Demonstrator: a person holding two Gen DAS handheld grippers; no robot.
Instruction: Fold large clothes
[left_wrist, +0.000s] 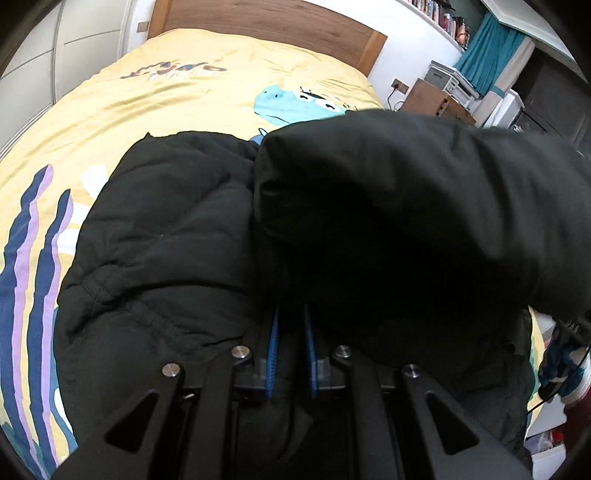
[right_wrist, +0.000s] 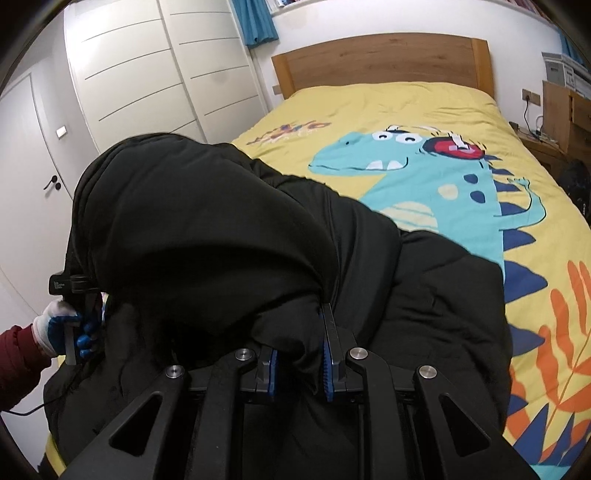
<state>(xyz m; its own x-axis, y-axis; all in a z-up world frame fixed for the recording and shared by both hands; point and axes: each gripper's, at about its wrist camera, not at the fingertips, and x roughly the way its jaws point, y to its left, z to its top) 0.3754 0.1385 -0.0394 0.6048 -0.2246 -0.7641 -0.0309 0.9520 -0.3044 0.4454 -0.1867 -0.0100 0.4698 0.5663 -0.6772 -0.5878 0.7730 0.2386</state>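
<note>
Your left gripper (left_wrist: 291, 325) is low over the black padded jacket (left_wrist: 159, 243), which lies on the bed with the yellow dinosaur cover (left_wrist: 177, 99). The two blue-padded fingers (left_wrist: 272, 354) stand close together with dark cloth between them, so they are clamped on a fold of the jacket. Their tips are hidden under a thick lifted roll of the same jacket, which hangs just ahead of the fingers and to their right. To the left of the fingers the quilted body of the jacket rests flat on the cover.

Your right gripper (right_wrist: 299, 332) is also down at the jacket (right_wrist: 436, 302). Its fingers (right_wrist: 327, 373) pinch a bunch of black cloth between the blue pads. The lifted roll rises ahead of these fingers and to their left; to the right of them the jacket lies spread on the cover (right_wrist: 406, 107).

In the right wrist view, far left of the fingers, your gloved left hand (right_wrist: 61, 326) holds the handle of the other gripper from below, with the red sleeve (right_wrist: 16, 358) behind it. The wooden headboard (right_wrist: 380, 59) stands far ahead of the fingers.
</note>
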